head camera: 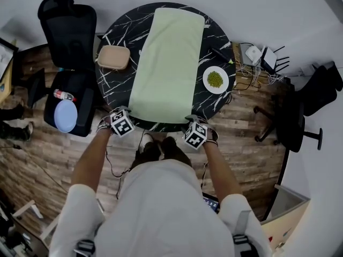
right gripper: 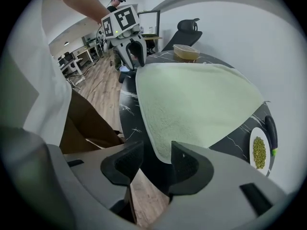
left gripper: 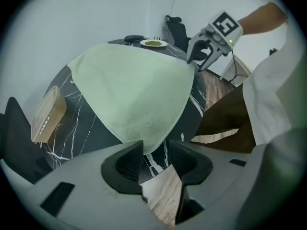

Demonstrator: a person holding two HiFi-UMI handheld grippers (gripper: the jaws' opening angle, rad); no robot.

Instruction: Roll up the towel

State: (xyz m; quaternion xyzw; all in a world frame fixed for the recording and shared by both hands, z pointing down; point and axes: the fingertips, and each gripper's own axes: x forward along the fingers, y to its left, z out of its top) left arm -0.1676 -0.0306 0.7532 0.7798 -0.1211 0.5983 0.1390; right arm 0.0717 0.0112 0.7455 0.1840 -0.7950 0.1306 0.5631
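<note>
Left gripper [left gripper: 156,150] and right gripper [right gripper: 157,150] hang spread, one near corner of the towel [head camera: 166,63] in each gap.
Looks soft, light, floppy: pinch those corners.

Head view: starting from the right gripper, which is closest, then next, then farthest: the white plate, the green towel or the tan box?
1. The green towel: its near corner lies right by the right gripper, at the near edge of the table.
2. The white plate: on the table's right side, beside the towel.
3. The tan box: across the towel, on the table's left side.
</note>
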